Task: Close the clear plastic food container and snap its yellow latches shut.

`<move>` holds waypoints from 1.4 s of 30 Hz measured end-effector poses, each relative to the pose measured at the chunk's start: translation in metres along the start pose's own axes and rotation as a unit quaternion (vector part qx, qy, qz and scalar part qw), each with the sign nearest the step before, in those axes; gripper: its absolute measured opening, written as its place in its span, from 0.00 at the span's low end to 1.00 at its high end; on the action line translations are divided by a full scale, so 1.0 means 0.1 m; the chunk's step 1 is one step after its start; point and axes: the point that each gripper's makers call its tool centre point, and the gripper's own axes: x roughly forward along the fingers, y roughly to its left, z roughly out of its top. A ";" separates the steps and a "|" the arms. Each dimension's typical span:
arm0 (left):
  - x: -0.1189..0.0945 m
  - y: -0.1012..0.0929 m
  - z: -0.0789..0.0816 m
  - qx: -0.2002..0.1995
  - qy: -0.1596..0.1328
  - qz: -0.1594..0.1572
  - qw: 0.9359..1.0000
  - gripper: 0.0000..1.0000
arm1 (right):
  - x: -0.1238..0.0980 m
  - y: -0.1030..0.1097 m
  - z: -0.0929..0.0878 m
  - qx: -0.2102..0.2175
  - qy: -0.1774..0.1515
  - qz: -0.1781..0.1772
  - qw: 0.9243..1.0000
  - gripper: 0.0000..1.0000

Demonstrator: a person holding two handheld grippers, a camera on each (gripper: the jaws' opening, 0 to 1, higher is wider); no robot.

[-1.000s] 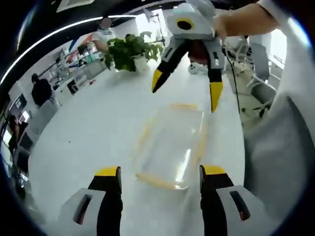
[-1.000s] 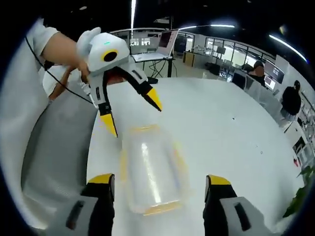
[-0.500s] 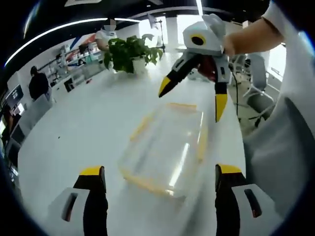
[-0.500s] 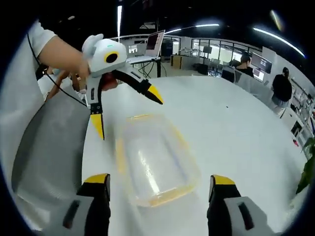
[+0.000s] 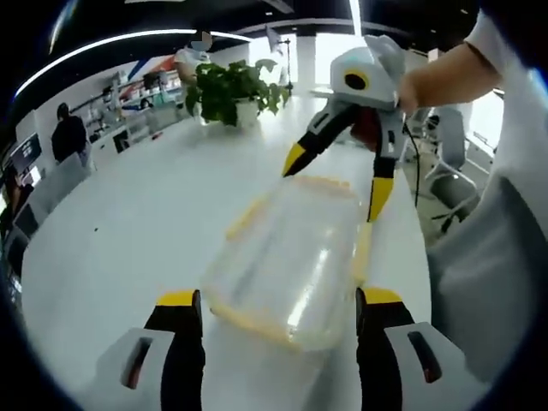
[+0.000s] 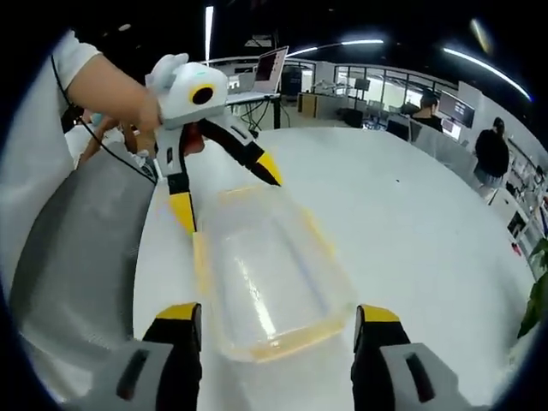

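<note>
Container (image 5: 287,261) of clear plastic with yellow latches on white table (image 5: 128,231), left gripper (image 5: 274,301) released at near end, right gripper (image 5: 336,175) released at far end, potted plant (image 5: 233,86) far left.

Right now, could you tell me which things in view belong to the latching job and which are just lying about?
Job:
clear container with yellow latches
left gripper, open
right gripper, open

Lying about:
potted plant
laptop
white table
</note>
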 end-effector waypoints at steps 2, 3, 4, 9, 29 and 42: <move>0.01 0.01 -0.01 0.004 0.004 0.001 1.000 0.72 | 0.01 0.00 0.01 -0.001 -0.001 -0.002 1.000 0.69; 0.01 0.00 -0.01 0.005 0.003 0.001 1.000 0.72 | 0.01 0.00 0.01 -0.003 -0.001 -0.003 1.000 0.69; 0.01 0.00 -0.01 0.004 0.002 0.000 1.000 0.72 | 0.02 0.00 0.01 -0.003 -0.001 -0.003 1.000 0.69; -0.02 0.00 -0.04 0.002 0.001 0.000 1.000 0.72 | 0.04 0.02 0.03 -0.004 -0.009 -0.002 1.000 0.69; -0.46 0.12 -0.42 0.002 0.016 -0.003 1.000 0.71 | 0.40 0.34 0.37 -0.006 -0.016 0.003 1.000 0.69; -0.77 0.26 -0.67 0.006 0.022 -0.004 1.000 0.71 | 0.68 0.54 0.64 -0.005 -0.021 0.002 1.000 0.68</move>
